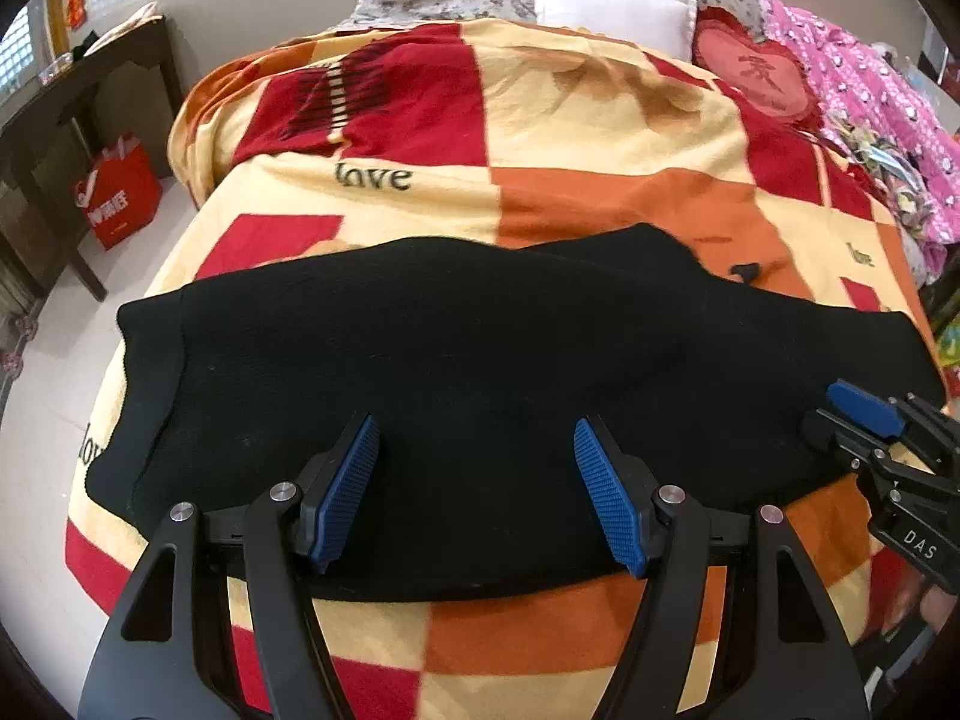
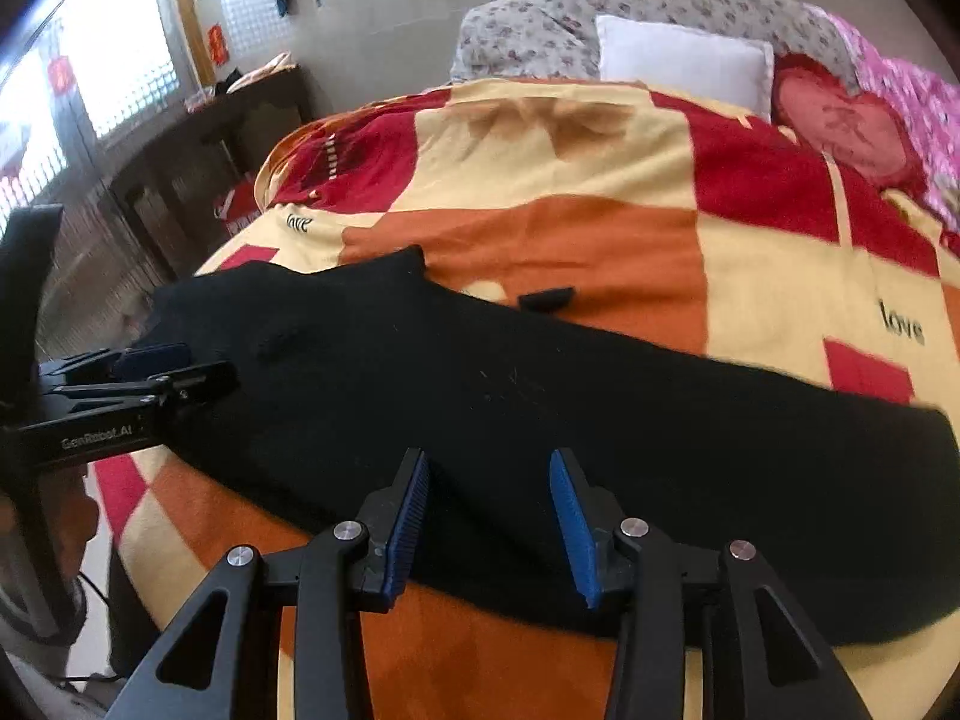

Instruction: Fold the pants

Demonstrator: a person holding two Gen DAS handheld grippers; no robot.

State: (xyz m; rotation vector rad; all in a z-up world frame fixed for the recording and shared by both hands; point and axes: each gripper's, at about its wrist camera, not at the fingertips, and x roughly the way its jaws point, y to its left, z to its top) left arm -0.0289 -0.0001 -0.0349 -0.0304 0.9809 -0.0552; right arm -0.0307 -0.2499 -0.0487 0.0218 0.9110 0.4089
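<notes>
Black pants (image 1: 468,360) lie flat across the near part of the bed, stretched from left to right; they also show in the right wrist view (image 2: 540,408). My left gripper (image 1: 474,450) is open and empty, hovering over the pants' near edge. My right gripper (image 2: 489,483) is open and empty over the near edge further right. The right gripper shows at the right edge of the left wrist view (image 1: 864,414). The left gripper shows at the left of the right wrist view (image 2: 168,366).
The bed has a red, orange and cream checked blanket (image 1: 540,138). A white pillow (image 1: 612,6), a red heart cushion (image 1: 756,72) and pink bedding (image 1: 870,96) lie at the far end. A dark table (image 1: 72,96) and a red bag (image 1: 123,198) stand left of the bed.
</notes>
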